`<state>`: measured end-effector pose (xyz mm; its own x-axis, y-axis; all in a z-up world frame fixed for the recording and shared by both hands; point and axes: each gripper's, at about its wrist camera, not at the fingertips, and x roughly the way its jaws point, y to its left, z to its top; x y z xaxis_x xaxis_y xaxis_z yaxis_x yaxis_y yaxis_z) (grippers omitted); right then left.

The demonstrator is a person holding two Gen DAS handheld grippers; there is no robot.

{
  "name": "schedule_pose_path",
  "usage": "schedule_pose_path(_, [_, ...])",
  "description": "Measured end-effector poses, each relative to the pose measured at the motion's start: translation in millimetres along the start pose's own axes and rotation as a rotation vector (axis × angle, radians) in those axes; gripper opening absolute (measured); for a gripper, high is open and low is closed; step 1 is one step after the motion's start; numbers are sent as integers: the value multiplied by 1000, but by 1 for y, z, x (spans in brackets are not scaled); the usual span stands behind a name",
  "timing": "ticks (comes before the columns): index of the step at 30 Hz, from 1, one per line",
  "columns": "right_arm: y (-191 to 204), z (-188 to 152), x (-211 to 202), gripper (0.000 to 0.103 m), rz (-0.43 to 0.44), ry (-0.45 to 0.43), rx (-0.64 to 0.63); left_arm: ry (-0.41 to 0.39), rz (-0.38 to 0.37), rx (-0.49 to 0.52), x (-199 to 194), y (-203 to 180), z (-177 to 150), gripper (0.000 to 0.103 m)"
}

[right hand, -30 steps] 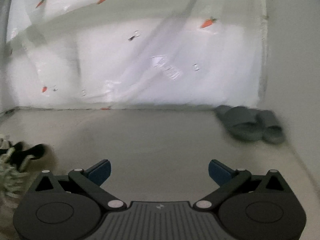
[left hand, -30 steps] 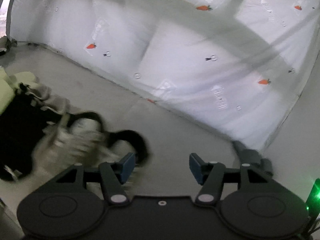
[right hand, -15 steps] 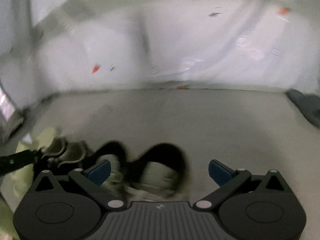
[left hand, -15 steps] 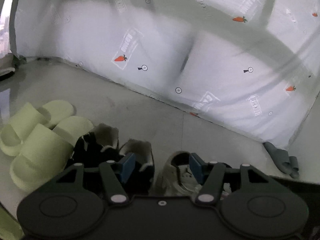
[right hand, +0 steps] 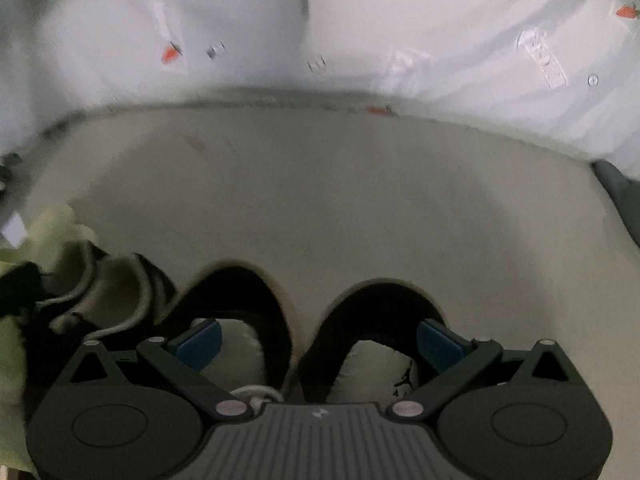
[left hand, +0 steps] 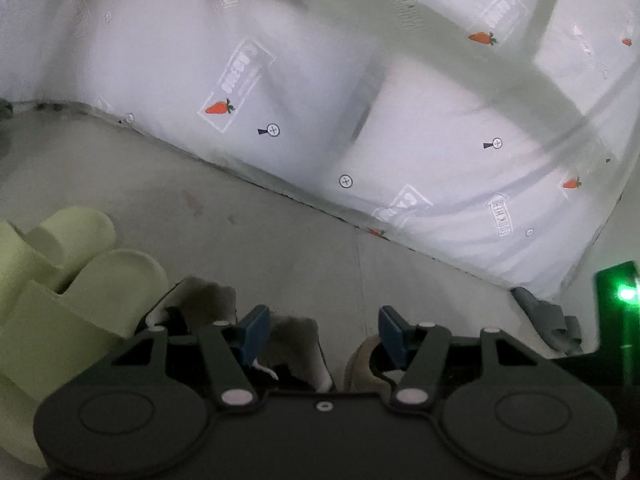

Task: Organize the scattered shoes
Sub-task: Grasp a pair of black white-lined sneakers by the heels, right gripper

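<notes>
While both grippers hung low over the pale grey floor (right hand: 340,208), the shoes filled the lower part of each view. In the right wrist view, two sneakers (right hand: 256,312) sat side by side at bottom centre, heels toward the camera, each with a black padded collar, a cream rim and a pale insole; the right one (right hand: 384,320) showed a small dark logo on its insole. They stood just beside each other, sides nearly touching. The right gripper (right hand: 318,340) had its blue-padded fingers spread wide, one pad over each sneaker's opening; no clamping on either shoe was visible.

At lower left of that view lay two further shoes (right hand: 116,296), black with cream lining, blurred, just beside the sneakers. Pale green footwear showed at the left edge, too blurred to count there.

In the left wrist view, two pale green slides (left hand: 80,280) lay parallel at lower left, thick-soled with broad straps. Two black shoes with cream tongues (left hand: 208,300) stood just to their right, partly hidden behind the left gripper (left hand: 324,330), whose fingers were apart with nothing between them. A cream sneaker heel (left hand: 362,356) showed under the right pad. Grey slides (left hand: 544,312) lay at lower right against the white carrot-print sheet (left hand: 420,120); count there uncertain, at least one.

Count: sneakers 2; black-and-cream shoes 2; green slides 2; grey slides unclear.
</notes>
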<state>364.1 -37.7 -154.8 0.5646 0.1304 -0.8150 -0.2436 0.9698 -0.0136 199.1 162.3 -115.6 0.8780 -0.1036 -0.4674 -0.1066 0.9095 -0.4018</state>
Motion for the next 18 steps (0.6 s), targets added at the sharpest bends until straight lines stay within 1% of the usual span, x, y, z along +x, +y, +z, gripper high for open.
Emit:
schedule_pose_path(3, [3, 10, 11, 103, 26, 27, 10, -5, -5, -7, 7, 6, 7, 61])
schedule_pose_path(7, [9, 26, 28, 103, 46, 90, -2, -4, -10, -17, 21, 13, 17, 61])
schedule_pose_path(9, [14, 32, 39, 103, 29, 132, 13, -4, -13, -20, 28, 15, 21, 61])
schedule_pose_path(11, [15, 39, 47, 103, 4, 177, 36, -3, -16, -24, 35, 16, 25, 61])
schedule_pose_path(14, [9, 45, 61, 103, 2, 261, 99, 13, -13, -49, 50, 21, 29, 61])
schedule_pose_path(16, [3, 49, 72, 103, 19, 310, 148, 25, -12, -66, 57, 24, 32, 61])
schedule_pose_path(18, [-1, 50, 83, 102, 8, 336, 160, 36, -11, -73, 63, 27, 33, 61])
